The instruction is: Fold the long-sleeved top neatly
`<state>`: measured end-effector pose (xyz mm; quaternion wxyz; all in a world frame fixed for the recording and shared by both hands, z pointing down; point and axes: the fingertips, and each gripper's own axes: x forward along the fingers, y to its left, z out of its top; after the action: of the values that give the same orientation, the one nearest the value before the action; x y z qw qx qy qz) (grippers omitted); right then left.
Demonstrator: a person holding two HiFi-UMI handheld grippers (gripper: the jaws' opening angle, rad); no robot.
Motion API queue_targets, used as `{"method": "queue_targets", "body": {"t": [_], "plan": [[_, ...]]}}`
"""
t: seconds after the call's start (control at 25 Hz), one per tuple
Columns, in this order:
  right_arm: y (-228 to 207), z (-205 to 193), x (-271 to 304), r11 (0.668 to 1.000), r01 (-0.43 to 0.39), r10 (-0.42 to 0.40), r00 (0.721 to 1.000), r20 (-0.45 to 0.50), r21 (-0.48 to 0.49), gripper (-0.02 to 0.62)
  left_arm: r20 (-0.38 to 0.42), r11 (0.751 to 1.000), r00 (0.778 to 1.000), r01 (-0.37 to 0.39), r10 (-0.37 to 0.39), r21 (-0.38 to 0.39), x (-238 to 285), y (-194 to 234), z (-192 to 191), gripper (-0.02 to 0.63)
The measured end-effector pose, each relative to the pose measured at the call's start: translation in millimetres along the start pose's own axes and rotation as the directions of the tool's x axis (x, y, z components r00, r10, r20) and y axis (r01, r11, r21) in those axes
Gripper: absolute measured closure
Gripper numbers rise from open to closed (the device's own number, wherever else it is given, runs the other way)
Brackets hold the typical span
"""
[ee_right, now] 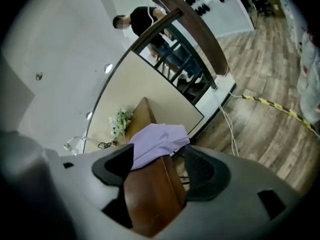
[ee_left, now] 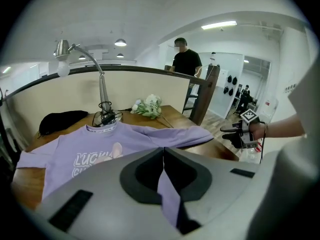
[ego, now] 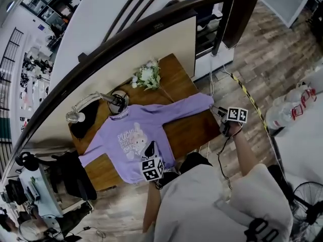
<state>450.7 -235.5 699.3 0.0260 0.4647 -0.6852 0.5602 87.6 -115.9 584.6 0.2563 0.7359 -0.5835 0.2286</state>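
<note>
A purple long-sleeved top [ego: 136, 132] with a print on its chest lies spread face up on the wooden table [ego: 187, 131], both sleeves stretched out. My left gripper [ego: 150, 159] is at the near hem. In the left gripper view its jaws [ee_left: 163, 152] are shut on the top [ee_left: 110, 146], with a fold of purple cloth pinched between them. My right gripper [ego: 219, 112] is at the table's right end, beside the right sleeve's cuff [ego: 206, 101]. In the right gripper view it [ee_right: 157, 155] stands open, and the cuff [ee_right: 159, 138] lies just ahead of the fingertips, untouched.
A bent-neck lamp [ego: 85, 106], a black cloth [ego: 83, 124] and a bunch of white flowers [ego: 147, 76] stand along the table's far edge by a curved partition. A person [ee_left: 186, 62] stands behind it. Cables and striped tape [ego: 250, 97] cross the floor on the right.
</note>
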Motion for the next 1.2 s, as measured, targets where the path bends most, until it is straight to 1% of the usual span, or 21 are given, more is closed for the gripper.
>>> {"method": "queue_targets", "body": {"t": [0.08,0.16,0.24,0.32,0.36,0.44,0.52,0.56,0.6,0.68,0.72,0.76,0.8,0.88,1.0,1.04,1.12,1.2], "plan": [[-11.2,3.1,11.5,0.999,-0.021,0.023,0.999,-0.043,0.047,0.235,-0.016,1.0,1.0,-0.012,0.012,0.003,7.0,-4.5,2.9,0.583],[-19.8,3.4,20.7,0.995,-0.04,0.049,0.994,-0.093,0.089,0.215,-0.03,1.0,0.999,-0.02,0.02,-0.004,13.5,-8.2,4.6,0.583],[-21.7,-1.0,31.4,0.991,-0.067,0.086,0.983,-0.163,0.115,0.182,-0.045,0.999,0.999,-0.029,0.028,-0.018,19.3,-9.4,3.2,0.583],[-21.5,-4.7,44.9,0.985,-0.092,0.123,0.967,-0.225,0.143,0.173,-0.057,0.999,0.998,-0.043,0.041,-0.026,23.9,-7.1,2.7,0.583],[-20.7,-5.9,52.0,0.978,-0.107,0.149,0.958,-0.243,0.178,0.172,-0.061,0.998,0.997,-0.051,0.049,-0.028,25.3,-4.8,3.4,0.583],[-18.2,-4.2,64.0,0.951,-0.141,0.211,0.947,-0.242,0.275,0.17,-0.068,0.997,0.996,-0.067,0.065,-0.034,26.8,0.1,5.2,0.583],[-14.9,3.5,71.8,0.918,-0.168,0.254,0.945,-0.208,0.358,0.17,-0.074,0.996,0.994,-0.08,0.077,-0.04,27.4,3.0,7.2,0.583],[-14.0,8.2,74.4,0.904,-0.172,0.261,0.947,-0.188,0.39,0.173,-0.076,0.995,0.994,-0.085,0.082,-0.042,27.9,3.6,7.8,0.583],[-15.8,12.9,76.9,0.895,-0.16,0.249,0.954,-0.169,0.416,0.2,-0.077,0.995,0.993,-0.088,0.085,-0.044,28.8,4.1,8.2,0.583],[-27.0,21.3,82.2,0.886,-0.093,0.171,0.976,-0.133,0.455,0.377,-0.078,0.994,0.993,-0.094,0.091,-0.046,31.1,5.5,9.2,0.583],[-31.5,24.4,84.4,0.88,-0.064,0.132,0.985,-0.114,0.471,0.434,-0.077,0.994,0.993,-0.098,0.094,-0.048,32.0,6.5,10.0,0.583],[-32.4,26.8,85.7,0.876,-0.051,0.109,0.99,-0.093,0.48,0.452,-0.076,0.994,0.992,-0.101,0.097,-0.051,32.6,7.6,10.6,0.583],[-30.8,28.6,85.7,0.879,-0.049,0.096,0.993,-0.074,0.474,0.479,-0.075,0.993,0.992,-0.105,0.1,-0.056,32.9,8.7,10.8,0.583],[-26.7,32.2,82.3,0.9,-0.042,0.068,0.997,-0.045,0.435,0.502,-0.071,0.992,0.992,-0.113,0.108,-0.062,32.9,11.8,11.7,0.583],[-15.5,43.1,75.6,0.922,-0.051,0.052,0.999,0.007,0.384,0.522,-0.051,0.989,0.991,-0.127,0.124,-0.071,29.0,19.0,17.4,0.583],[-9.5,47.7,72.1,0.934,-0.056,0.049,0.998,0.028,0.352,0.525,-0.045,0.989,0.991,-0.132,0.129,-0.073,26.2,21.2,18.9,0.583],[7.2,56.3,62.4,0.966,-0.058,0.039,0.996,0.081,0.25,0.526,-0.038,0.987,0.989,-0.143,0.14,-0.079,20.2,25.8,19.0,0.583],[30.0,62.5,53.6,0.992,-0.045,0.029,0.991,0.13,0.12,0.526,-0.034,0.984,0.988,-0.154,0.151,-0.088,15.0,33.1,17.2,0.583]]}}
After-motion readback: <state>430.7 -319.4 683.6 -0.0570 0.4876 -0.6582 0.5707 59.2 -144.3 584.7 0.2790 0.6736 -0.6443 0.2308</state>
